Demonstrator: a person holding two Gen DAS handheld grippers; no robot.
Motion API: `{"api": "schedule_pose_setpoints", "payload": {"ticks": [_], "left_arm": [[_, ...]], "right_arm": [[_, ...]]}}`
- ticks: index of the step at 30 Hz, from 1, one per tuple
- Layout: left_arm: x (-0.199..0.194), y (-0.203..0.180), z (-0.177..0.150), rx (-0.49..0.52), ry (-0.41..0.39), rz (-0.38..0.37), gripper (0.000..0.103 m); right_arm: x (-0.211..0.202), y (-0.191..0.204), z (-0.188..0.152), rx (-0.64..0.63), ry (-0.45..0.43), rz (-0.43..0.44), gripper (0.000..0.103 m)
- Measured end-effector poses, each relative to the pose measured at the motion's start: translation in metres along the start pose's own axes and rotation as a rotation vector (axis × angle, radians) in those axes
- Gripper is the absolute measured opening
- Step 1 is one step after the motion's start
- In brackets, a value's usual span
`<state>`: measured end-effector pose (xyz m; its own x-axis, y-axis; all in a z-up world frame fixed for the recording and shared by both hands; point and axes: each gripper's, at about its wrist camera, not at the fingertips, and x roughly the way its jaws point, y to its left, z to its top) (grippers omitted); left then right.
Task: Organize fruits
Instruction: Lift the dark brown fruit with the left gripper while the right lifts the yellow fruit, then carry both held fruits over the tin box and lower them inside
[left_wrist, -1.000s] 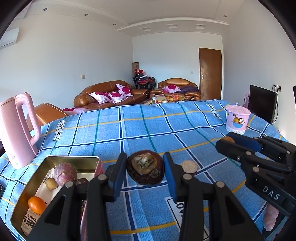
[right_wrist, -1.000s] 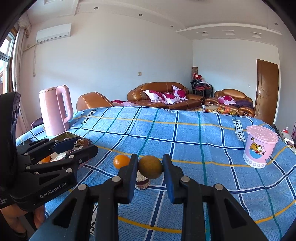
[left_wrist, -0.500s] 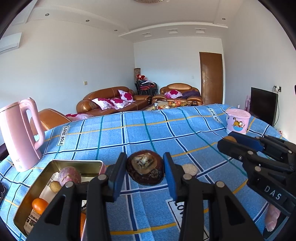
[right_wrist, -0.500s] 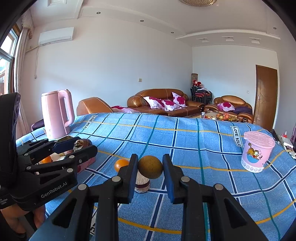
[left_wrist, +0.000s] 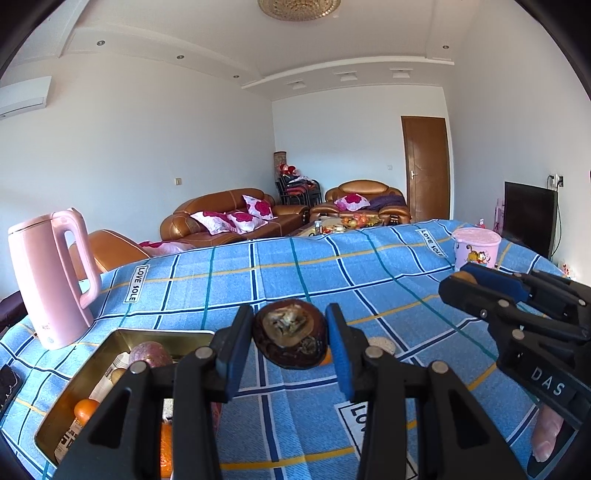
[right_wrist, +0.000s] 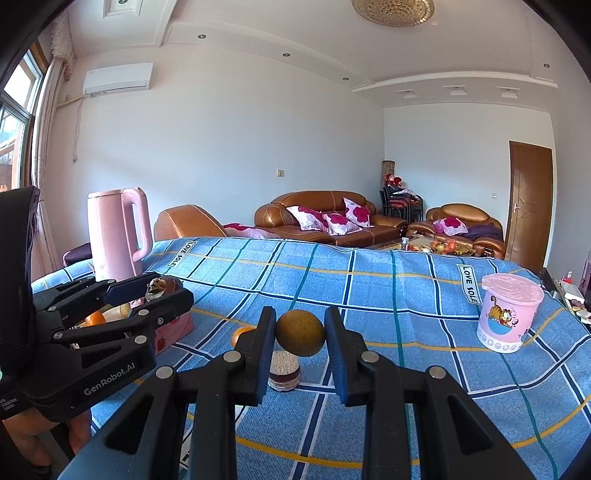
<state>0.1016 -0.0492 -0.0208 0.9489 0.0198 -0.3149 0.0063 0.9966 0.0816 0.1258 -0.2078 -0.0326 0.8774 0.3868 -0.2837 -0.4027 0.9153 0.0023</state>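
- The dark brown fruit half (left_wrist: 290, 338), cut face towards the camera and looking like a mangosteen half, sits clamped between the blue pads of the left gripper (left_wrist: 290, 341), held clear above the blue checked tablecloth (left_wrist: 295, 273).
- The round, yellow-brown fruit (right_wrist: 300, 332) is pinched the same way in the right gripper (right_wrist: 300, 334), raised above a small jar-like object (right_wrist: 283, 373) that stands on the cloth.
- Judged from this, the carrying step is in hand: both fruits are gripped and lifted, and neither is placed yet.
- The gold tin tray (left_wrist: 122, 338) lies low and to the left of the left gripper, just beside it, and already holds a purple round fruit (left_wrist: 149, 356) and a small orange (left_wrist: 85, 410).
- The next move likely calls for swinging the left gripper leftward over the tray, lowering into a free spot and parting the fingers; the right fruit would follow the same way.
- An orange (right_wrist: 242, 332) rests on the cloth just left of the right gripper's left finger, not yet collected.
- Farther out stand a pink kettle (left_wrist: 50, 280) behind the tray and a pink cartoon tub (right_wrist: 511, 312) well to the right.
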Motion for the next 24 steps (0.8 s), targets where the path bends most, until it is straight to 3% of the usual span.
{"api": "schedule_pose_setpoints", "payload": {"ticks": [24], "left_arm": [[-0.019,0.005,-0.004,0.008,-0.033,0.007,0.042]], "right_arm": [[-0.005,0.021,0.001,-0.018,-0.034,0.038,0.029]]}}
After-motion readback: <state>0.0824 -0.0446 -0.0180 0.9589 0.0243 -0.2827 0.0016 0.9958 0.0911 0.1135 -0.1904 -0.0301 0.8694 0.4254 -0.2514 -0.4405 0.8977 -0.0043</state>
